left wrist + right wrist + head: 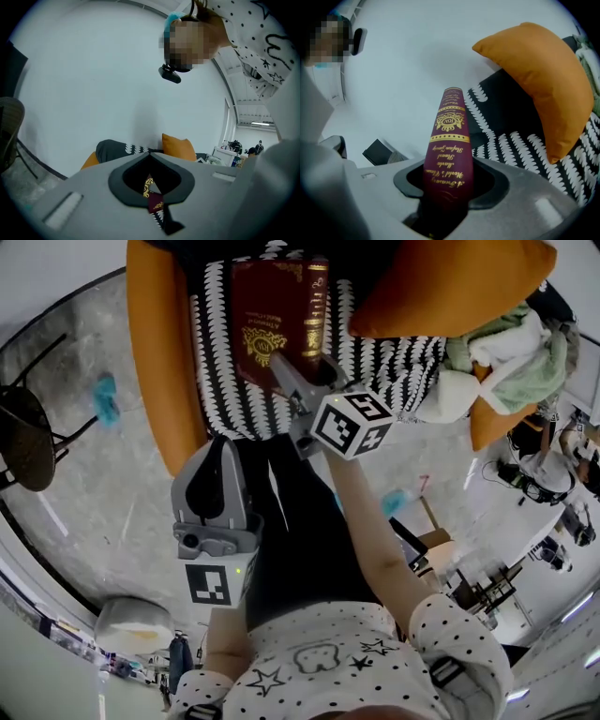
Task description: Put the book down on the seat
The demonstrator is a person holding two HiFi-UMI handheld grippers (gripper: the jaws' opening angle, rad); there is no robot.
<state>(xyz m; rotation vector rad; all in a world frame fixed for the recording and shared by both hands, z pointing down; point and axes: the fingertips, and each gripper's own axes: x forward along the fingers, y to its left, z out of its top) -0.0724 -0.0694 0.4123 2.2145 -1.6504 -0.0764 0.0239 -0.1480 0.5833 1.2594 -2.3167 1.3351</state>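
Observation:
A maroon book (272, 320) with gold lettering hangs over the seat's black-and-white patterned cover (230, 404). My right gripper (302, 381) is shut on its lower end, and I cannot tell whether the book touches the cover. In the right gripper view the book's spine (449, 140) stands up from between the jaws of the right gripper (449, 192). My left gripper (223, 451) is held lower at the left, in front of the seat, jaws together and nothing in them. In the left gripper view a sliver of the book (153, 204) shows past the left gripper (151, 159).
The seat is an orange armchair (155, 352). An orange pillow (450, 287) leans at its right side, with a heap of pale clothes (506, 352) beyond it. A black side table (23, 437) stands on the grey floor at the left. The person's dark trousers (300, 531) are below the grippers.

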